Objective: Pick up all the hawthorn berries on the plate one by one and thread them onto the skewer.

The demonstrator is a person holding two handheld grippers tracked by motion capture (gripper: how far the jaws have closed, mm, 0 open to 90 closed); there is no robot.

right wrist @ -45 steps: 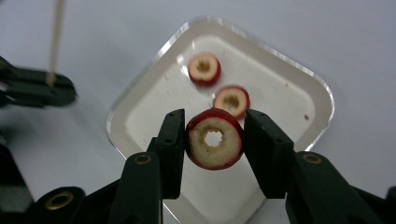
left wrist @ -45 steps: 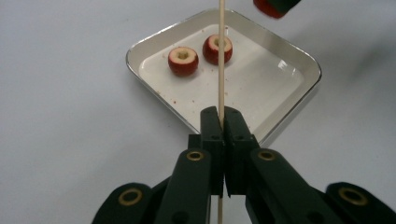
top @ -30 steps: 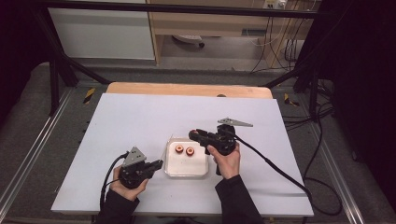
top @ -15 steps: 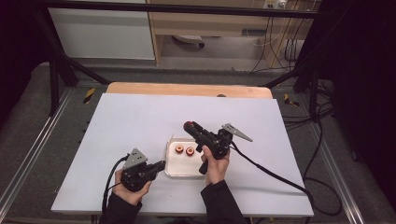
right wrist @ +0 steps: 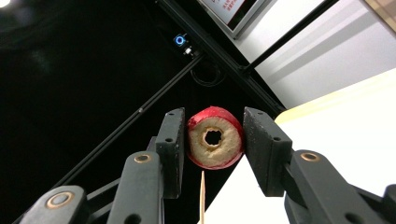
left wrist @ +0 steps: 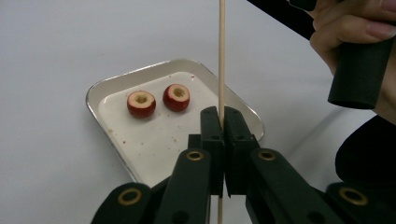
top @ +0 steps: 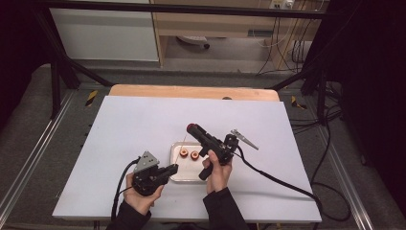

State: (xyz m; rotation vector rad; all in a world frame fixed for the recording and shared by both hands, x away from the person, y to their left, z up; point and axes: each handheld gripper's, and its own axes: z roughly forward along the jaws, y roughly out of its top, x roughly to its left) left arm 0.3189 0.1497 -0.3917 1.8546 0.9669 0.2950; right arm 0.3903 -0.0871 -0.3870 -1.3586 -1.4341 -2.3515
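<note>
My left gripper (top: 175,167) is shut on a thin wooden skewer (left wrist: 221,56), which stands upright between its jaws at the tray's near left corner. The metal tray (top: 189,170) holds two red cored fruit pieces (left wrist: 141,103) (left wrist: 176,97), hole side up. My right gripper (top: 192,128) is raised above the tray and tilted up to the left. It is shut on a third red cored fruit piece (right wrist: 215,137), hole facing the camera. The skewer's pointed tip (right wrist: 202,196) shows just below that piece.
The tray sits in the middle of a white tabletop (top: 134,124) with a wooden strip (top: 191,92) at the far edge. Cables trail from both grippers across the table's near right. Metal frame rails run along both sides.
The right gripper has swung from lying level over the tray to pointing up and left with the fruit piece. The left gripper with the skewer has shifted right, toward the tray.
</note>
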